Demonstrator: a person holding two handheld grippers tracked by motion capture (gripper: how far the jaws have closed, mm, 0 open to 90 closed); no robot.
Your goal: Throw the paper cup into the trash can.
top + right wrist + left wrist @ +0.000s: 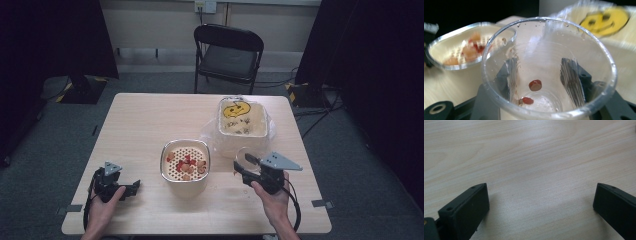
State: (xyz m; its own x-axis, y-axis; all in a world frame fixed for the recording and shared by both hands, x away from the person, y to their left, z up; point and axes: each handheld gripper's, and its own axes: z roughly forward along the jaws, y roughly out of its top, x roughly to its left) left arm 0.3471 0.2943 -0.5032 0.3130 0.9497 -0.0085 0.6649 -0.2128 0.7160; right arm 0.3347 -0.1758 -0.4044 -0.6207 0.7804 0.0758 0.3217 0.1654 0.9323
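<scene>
Clear plastic cup (549,67): transparent, ribbed low on its wall, tilted so its open mouth faces the right gripper's camera; droplets cling near the rim, and two small red pieces (534,85) lie at the bottom. In the high view the cup (244,159) is held over the desk's right half, between the strainer bowl and the lined tub.

Right gripper (250,170): its two black jaws press the cup's wall from opposite sides, showing dark through the plastic in the right gripper view; clamped on the cup.

Right hand (272,192): enters from the desk's near edge, wrapped around the gripper body, the grey three-cornered plate (280,161) uppermost.

Left gripper (131,188): low over the desk near its near-left corner, jaws pointing toward the desk's middle; in the left gripper view the jaws stand wide apart over bare wood, nothing between them.

Left hand (105,202): grips the gripper from the near edge, forearm angled inward.

Strainer bowl (185,160): metal-rimmed, with a perforated cream insert carrying red and pale chunks; near the desk's centre, toward the near edge.

Lined tub (242,120): cream container in a clear plastic liner printed with a yellow smiley face; toward the desk's far-right part.

Chair (227,52): black, folding, beyond the desk's far edge.
</scene>
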